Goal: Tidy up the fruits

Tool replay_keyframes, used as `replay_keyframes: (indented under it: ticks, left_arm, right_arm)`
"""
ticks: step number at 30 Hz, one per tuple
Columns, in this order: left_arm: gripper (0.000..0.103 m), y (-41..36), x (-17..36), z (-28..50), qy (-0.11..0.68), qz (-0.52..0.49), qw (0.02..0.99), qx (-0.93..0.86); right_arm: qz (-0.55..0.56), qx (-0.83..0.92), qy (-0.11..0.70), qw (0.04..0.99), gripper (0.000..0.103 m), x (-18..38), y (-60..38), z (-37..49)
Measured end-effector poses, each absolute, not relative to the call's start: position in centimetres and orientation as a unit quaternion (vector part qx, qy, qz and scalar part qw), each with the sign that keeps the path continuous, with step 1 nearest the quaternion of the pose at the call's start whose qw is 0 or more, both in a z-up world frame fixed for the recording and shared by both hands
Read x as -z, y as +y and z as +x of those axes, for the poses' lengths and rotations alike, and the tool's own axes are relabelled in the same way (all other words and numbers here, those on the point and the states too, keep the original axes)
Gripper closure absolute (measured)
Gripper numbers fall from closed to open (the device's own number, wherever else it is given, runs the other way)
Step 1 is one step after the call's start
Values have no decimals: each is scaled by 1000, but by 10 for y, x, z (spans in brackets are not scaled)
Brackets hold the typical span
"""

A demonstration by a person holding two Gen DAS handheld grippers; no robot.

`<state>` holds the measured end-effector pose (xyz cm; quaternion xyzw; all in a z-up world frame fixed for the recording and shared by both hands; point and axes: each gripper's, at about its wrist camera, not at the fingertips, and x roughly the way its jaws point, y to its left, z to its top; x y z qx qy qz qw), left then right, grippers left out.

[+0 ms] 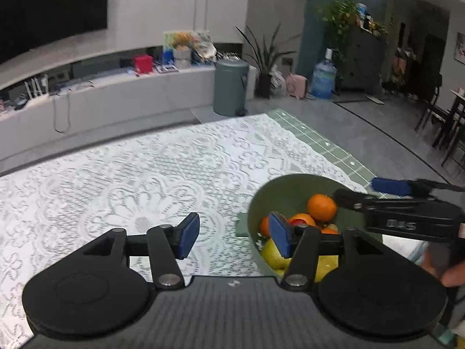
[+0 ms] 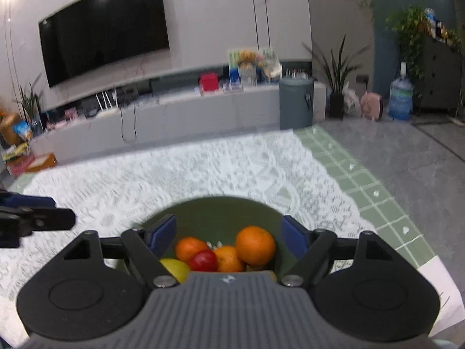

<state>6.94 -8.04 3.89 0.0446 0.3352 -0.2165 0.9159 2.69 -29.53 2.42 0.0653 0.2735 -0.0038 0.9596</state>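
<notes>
Three oranges, an apple and a lemon fill the green bowl; both tools spread, empty

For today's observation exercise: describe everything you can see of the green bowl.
The green bowl is round, deep and matte olive, seemingly ceramic or plastic. It stands upright on the white lace tablecloth near the table's right edge. Inside lie oranges, a red apple and yellow fruit. Neither gripper appears to touch it.
</notes>
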Motion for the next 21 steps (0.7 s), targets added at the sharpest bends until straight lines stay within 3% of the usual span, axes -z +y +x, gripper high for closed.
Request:
replay_keyframes:
  ticks: [5,13,21]
  left_arm:
    - [29,-66,-49,47,288,69,938,181]
    - [28,-47,-55,14,275,59,945,167]
    - [24,-46,-37,-18,265,63,955,117]
  right_arm:
    - [48,-7,234,971,18,-52,-273,0]
    - [40,-38,222,973,4,-61,-253,-37]
    - [42,-19,243,969,4,-36,-240,-71]
